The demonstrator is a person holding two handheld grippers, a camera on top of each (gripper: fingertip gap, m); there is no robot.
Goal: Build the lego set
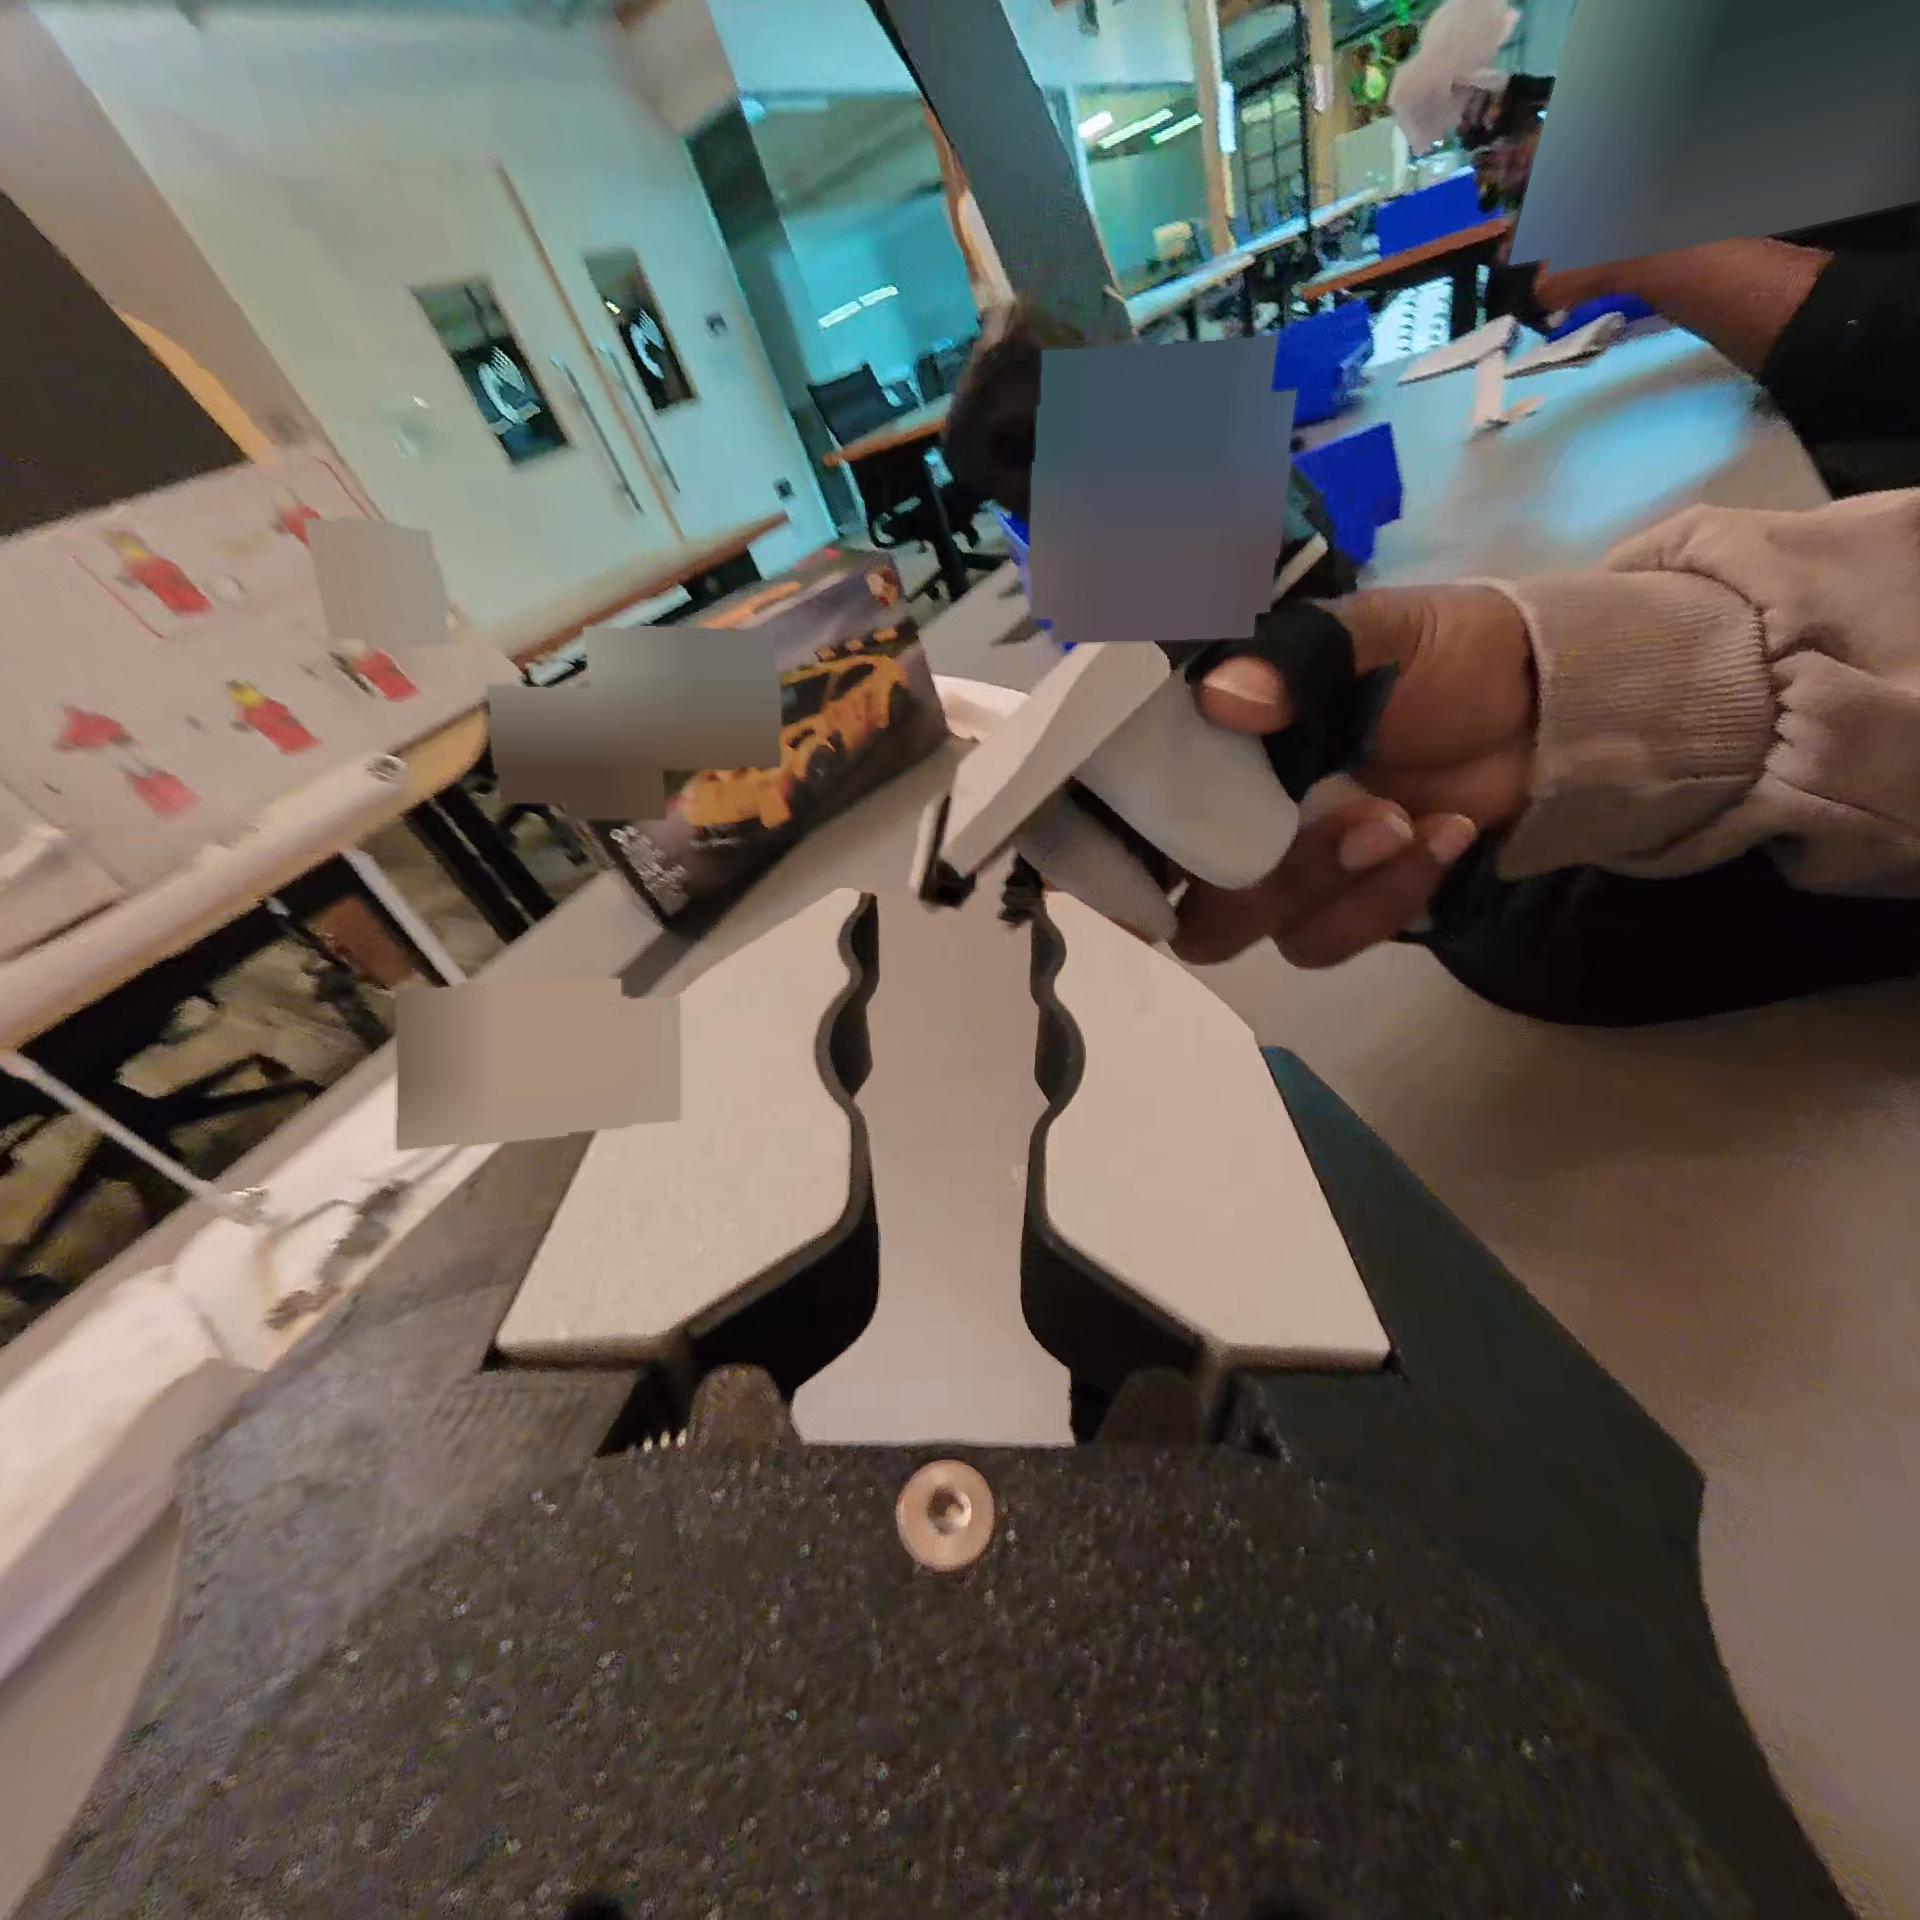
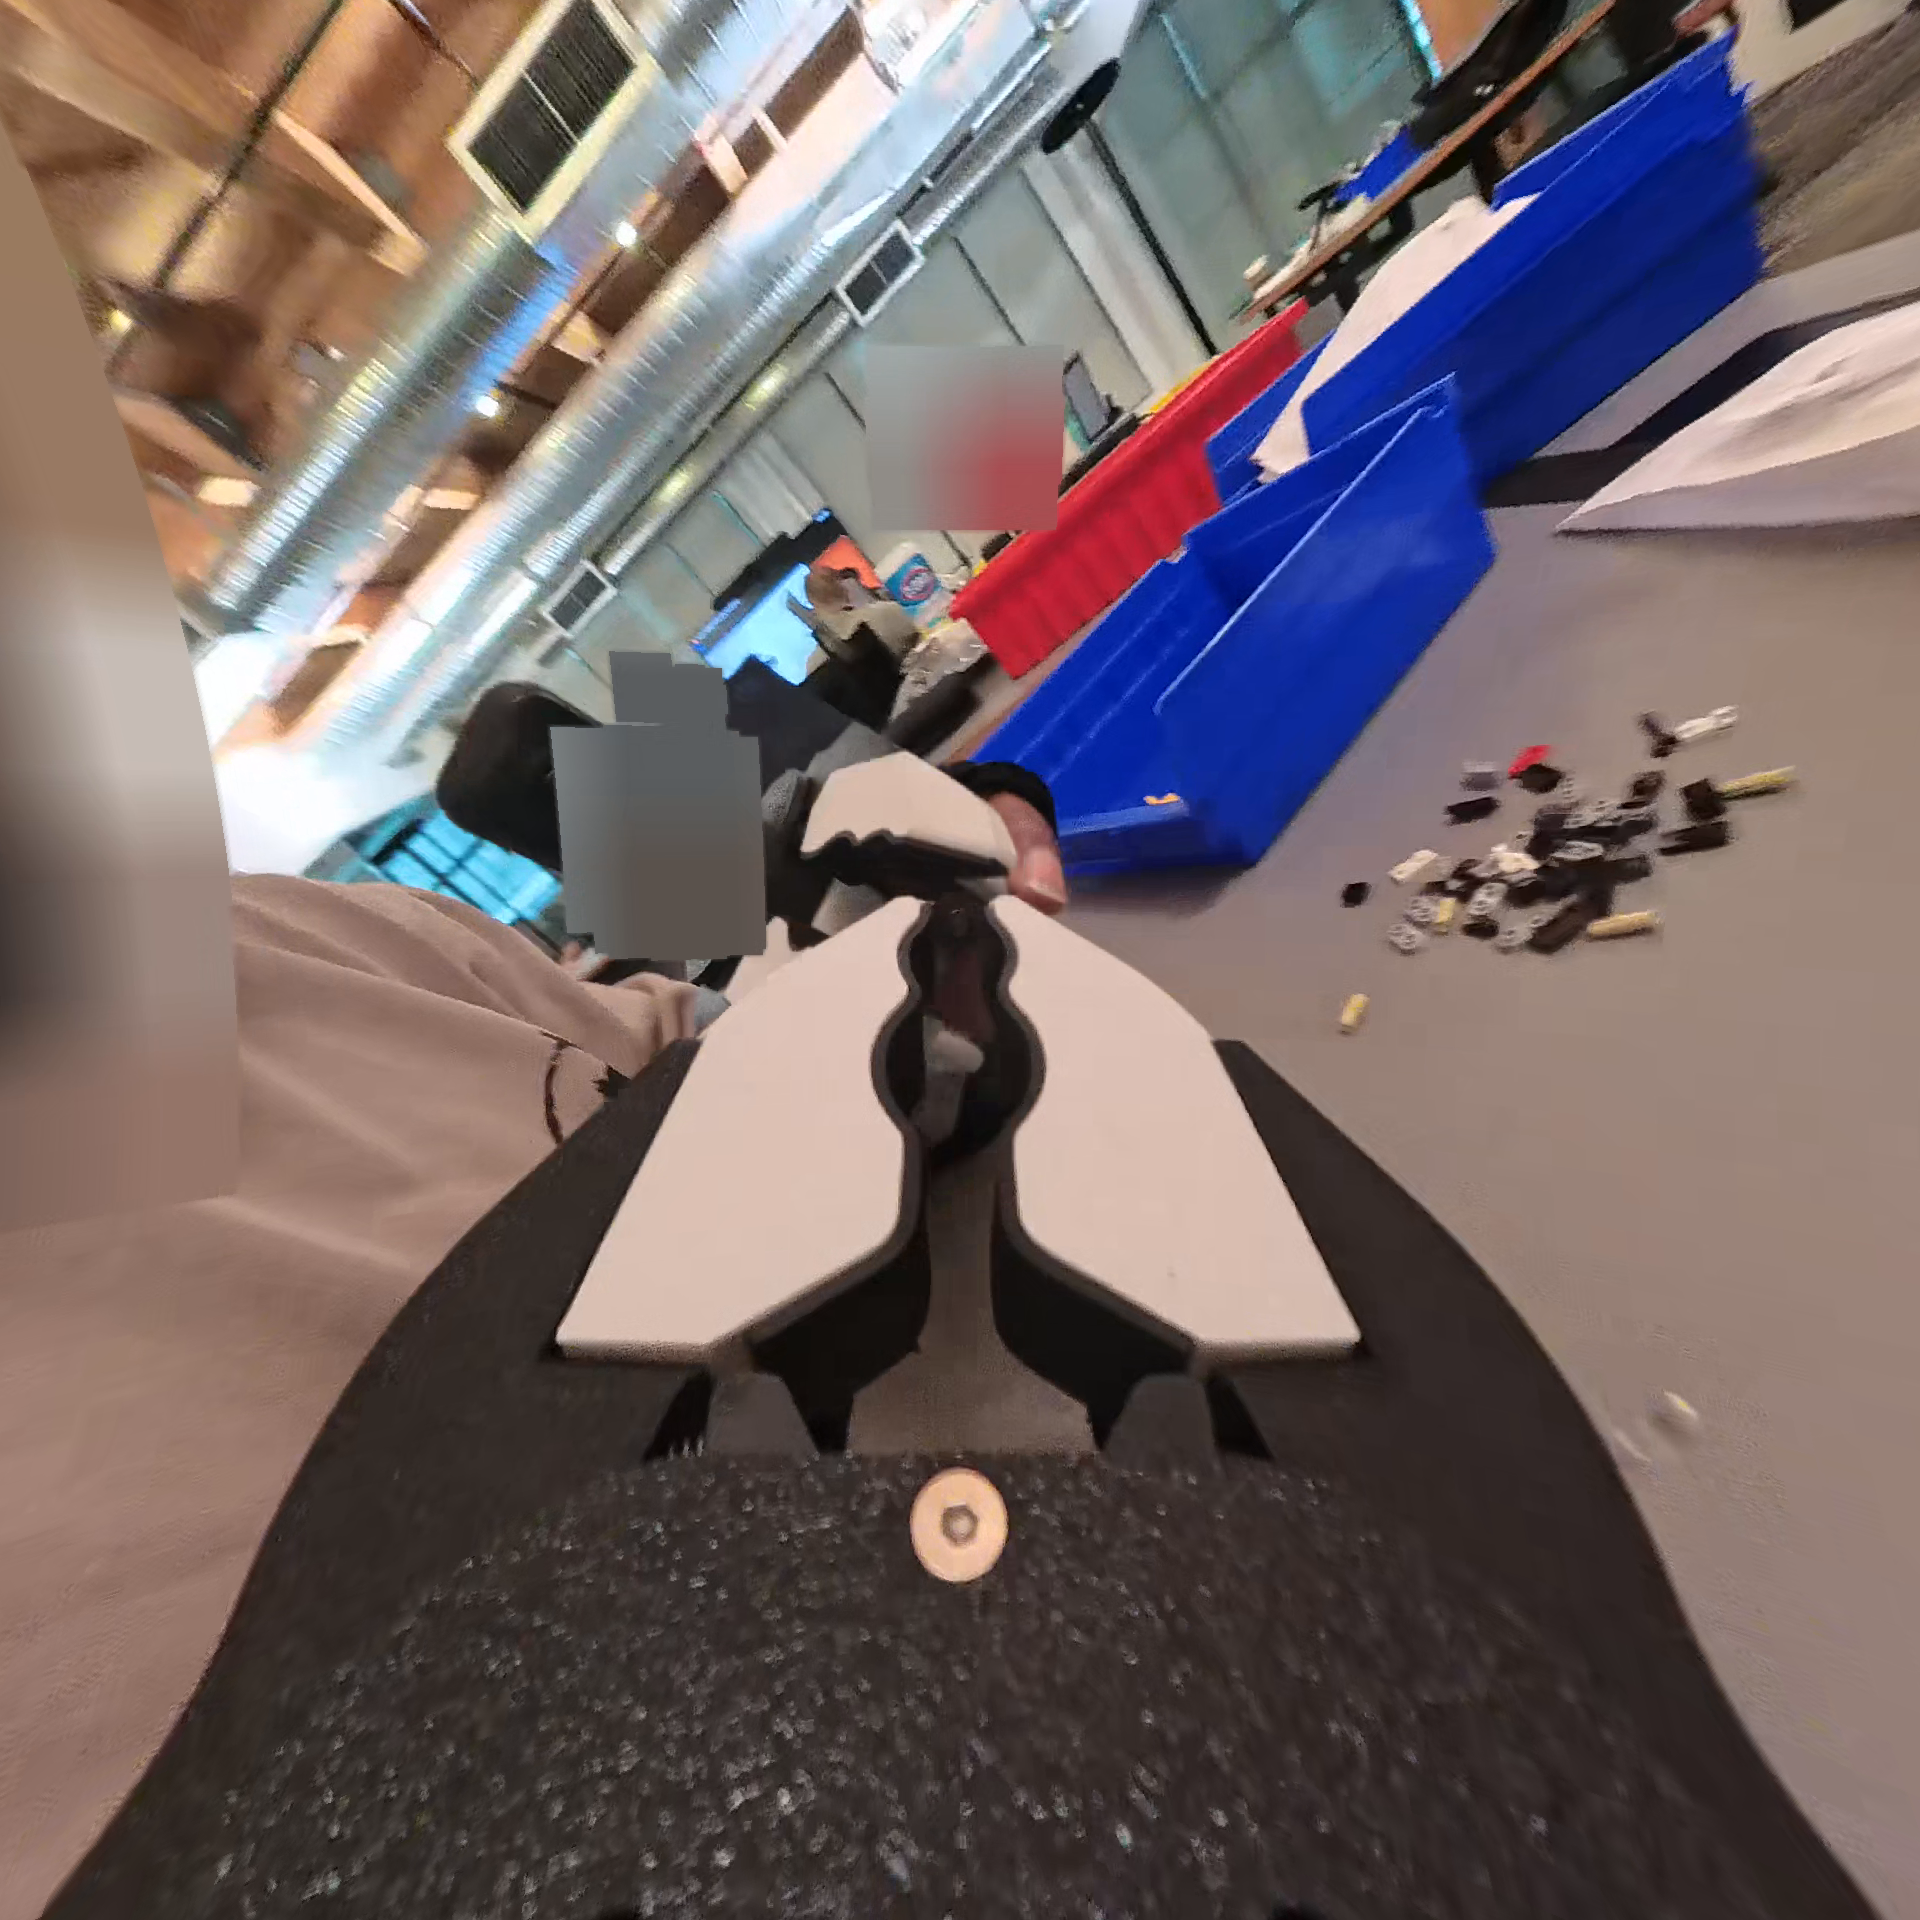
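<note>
Grey table [image 2: 1558,1195], loose lego pieces [image 2: 1548,862], orientation unclear

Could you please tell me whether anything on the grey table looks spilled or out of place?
Yes: small black, white and tan lego pieces lie scattered loose on the grey table beside the blue plastic bins, and one tan piece sits apart from the pile.

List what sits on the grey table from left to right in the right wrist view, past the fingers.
Red bin → blue bins → lone pale piece → pile of loose lego pieces → white sheets at the right edge.
</note>
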